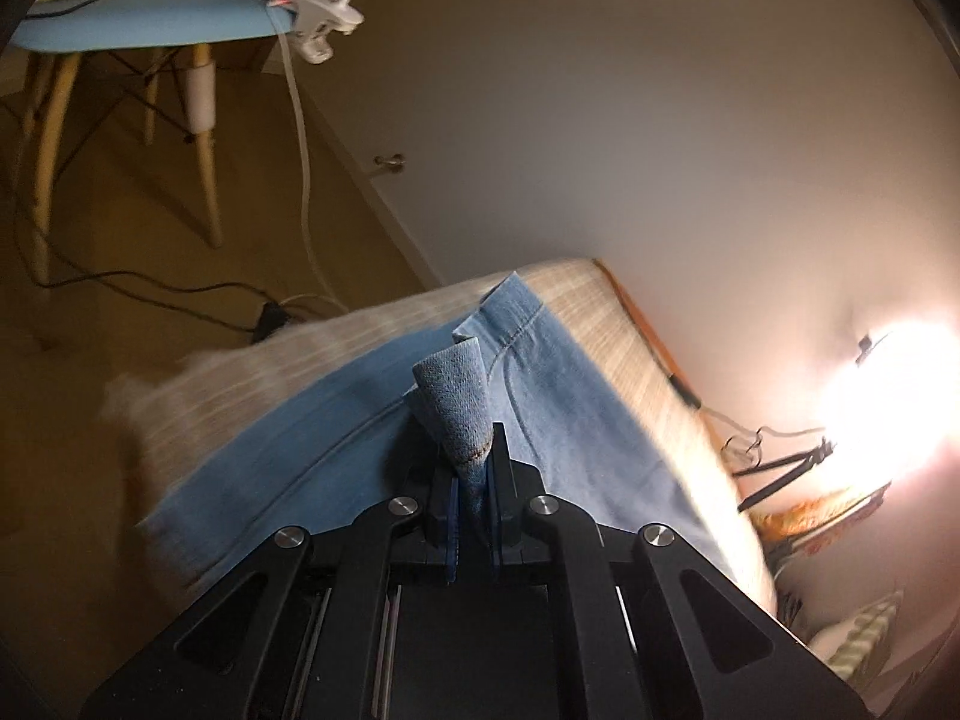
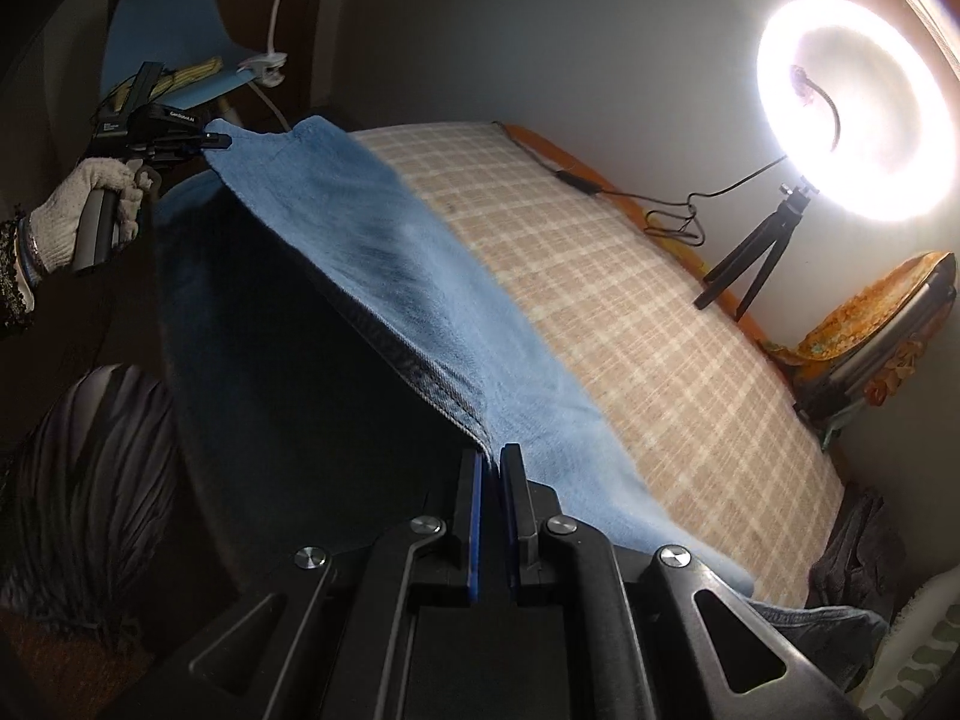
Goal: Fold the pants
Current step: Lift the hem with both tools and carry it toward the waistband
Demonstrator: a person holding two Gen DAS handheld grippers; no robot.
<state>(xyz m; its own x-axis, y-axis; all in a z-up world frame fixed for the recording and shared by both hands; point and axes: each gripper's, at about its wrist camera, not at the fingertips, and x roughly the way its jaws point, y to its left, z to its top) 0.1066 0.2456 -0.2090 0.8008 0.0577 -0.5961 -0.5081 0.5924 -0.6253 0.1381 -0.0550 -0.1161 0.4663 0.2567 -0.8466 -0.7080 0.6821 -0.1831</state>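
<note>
Light blue denim pants (image 2: 384, 252) are stretched in the air above a bed with a beige checked cover (image 2: 630, 300). My right gripper (image 2: 491, 456) is shut on the seamed edge of the pants at the near end. My left gripper (image 1: 477, 450) is shut on a bunched fold of denim (image 1: 456, 396); the rest of the pants (image 1: 570, 420) hangs below it over the bed. In the right wrist view the left gripper (image 2: 219, 141) shows at the far left, pinching the far corner, held by a gloved hand (image 2: 84, 210). The underside of the pants is in dark shadow.
A blue chair (image 1: 150, 18) with a yellow striped cloth and a clip lamp (image 1: 318, 24) stands on the floor left of the bed, cables beneath. A bright ring light (image 2: 858, 114) on a small tripod (image 2: 756, 258) stands at the bed's far edge by the wall.
</note>
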